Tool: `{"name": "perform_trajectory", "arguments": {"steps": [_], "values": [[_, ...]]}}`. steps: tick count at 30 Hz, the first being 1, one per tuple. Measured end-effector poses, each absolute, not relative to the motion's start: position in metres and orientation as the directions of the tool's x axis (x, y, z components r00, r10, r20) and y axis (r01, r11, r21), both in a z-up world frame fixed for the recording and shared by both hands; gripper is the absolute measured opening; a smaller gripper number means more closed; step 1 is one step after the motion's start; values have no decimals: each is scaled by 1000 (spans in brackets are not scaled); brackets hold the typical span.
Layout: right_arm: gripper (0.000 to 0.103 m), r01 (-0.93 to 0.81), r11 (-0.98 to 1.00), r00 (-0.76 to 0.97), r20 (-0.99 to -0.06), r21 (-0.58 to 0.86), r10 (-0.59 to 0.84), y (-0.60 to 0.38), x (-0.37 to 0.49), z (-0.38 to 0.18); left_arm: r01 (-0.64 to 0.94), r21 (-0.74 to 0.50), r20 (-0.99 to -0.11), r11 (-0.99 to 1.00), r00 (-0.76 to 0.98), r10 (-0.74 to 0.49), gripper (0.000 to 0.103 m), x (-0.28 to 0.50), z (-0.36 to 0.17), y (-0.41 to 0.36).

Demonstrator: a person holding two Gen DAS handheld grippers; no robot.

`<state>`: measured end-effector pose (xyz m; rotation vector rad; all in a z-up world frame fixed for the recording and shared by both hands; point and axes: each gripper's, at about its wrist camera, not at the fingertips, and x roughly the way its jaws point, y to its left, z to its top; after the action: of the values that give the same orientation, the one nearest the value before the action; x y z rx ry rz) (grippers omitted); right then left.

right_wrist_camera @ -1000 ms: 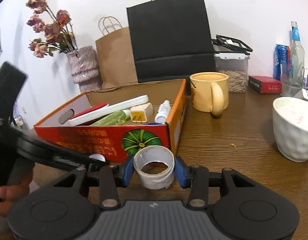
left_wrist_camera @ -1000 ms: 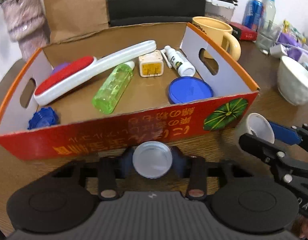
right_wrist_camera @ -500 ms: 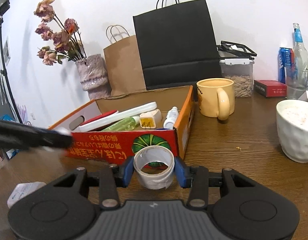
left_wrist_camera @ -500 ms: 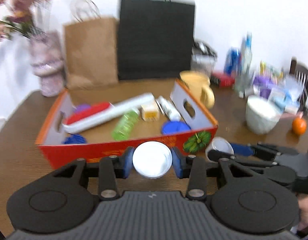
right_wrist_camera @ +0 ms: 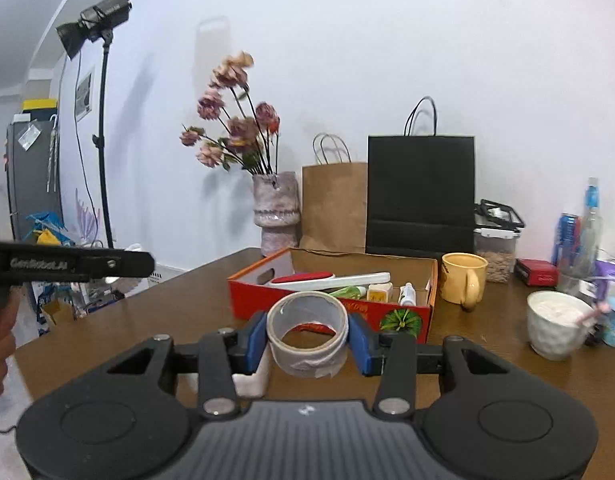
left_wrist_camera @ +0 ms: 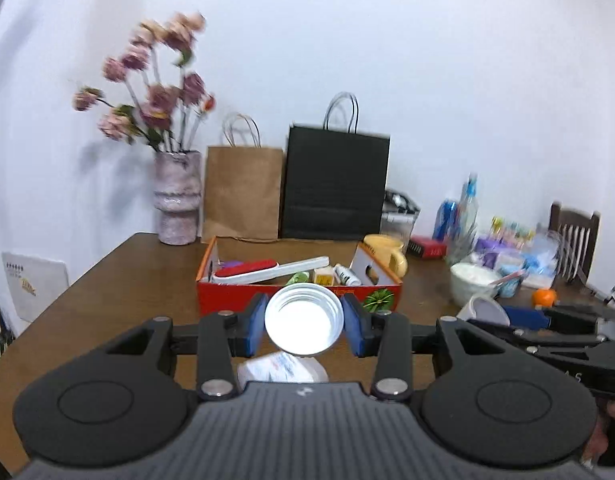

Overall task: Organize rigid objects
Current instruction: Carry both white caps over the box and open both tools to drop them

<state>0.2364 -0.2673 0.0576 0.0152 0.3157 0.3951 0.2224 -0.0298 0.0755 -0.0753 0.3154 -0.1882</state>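
Blue pads of your left claw (left_wrist_camera: pixel 303 325) are clamped on a round white lid (left_wrist_camera: pixel 303 319), its hollow side turned toward the camera, held up above the brown counter (left_wrist_camera: pixel 119 280). Just below the lid, a white crinkled packet (left_wrist_camera: pixel 282 366) lies on the counter close to the claw body.

Your right claw (right_wrist_camera: pixel 307 336) is pressed tight on both sides of a roll of tape (right_wrist_camera: pixel 306 331), whose open ring faces up and forward. A white block (right_wrist_camera: pixel 250 378) sits on the counter just under its left finger.

Ahead of both claws stands the red cardboard box (right_wrist_camera: pixel 331 309) with a green pumpkin printed on its front. Inside it you can see a red and white lint brush (right_wrist_camera: pixel 331 280) lying lengthwise, a green bottle (right_wrist_camera: pixel 346 291), a small cream cube (right_wrist_camera: pixel 379 293) and a small white bottle (right_wrist_camera: pixel 407 295). A yellow mug (right_wrist_camera: pixel 463 283) stands just beside the box's right wall, and a white bowl (right_wrist_camera: pixel 555 326) sits well apart, further right.

Behind the box, near the wall, stand a vase of dried flowers (right_wrist_camera: pixel 276 212), a brown paper bag (right_wrist_camera: pixel 334 206) and a black paper bag (right_wrist_camera: pixel 421 192). In the left wrist view your right claw shows at the right edge with the tape roll at its tip.
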Motion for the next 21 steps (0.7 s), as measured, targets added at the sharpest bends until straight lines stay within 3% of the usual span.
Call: {"name": "perform_trajectory", "arguments": {"steps": [5,10,21], "values": [[43,-394,911,849,-331,121,411,-260,172,55,197,-203,-293,959,923,-252,41,159,76,-12],[43,-404,912,864,-301,66,404,-253,131,68,221,-179,-230,959,938,-259,41,120,86,-6],[43,-432,900,846,-318,61,428,-248,145,72,272,-189,-229,944,922,-311,41,132,90,-7]]}}
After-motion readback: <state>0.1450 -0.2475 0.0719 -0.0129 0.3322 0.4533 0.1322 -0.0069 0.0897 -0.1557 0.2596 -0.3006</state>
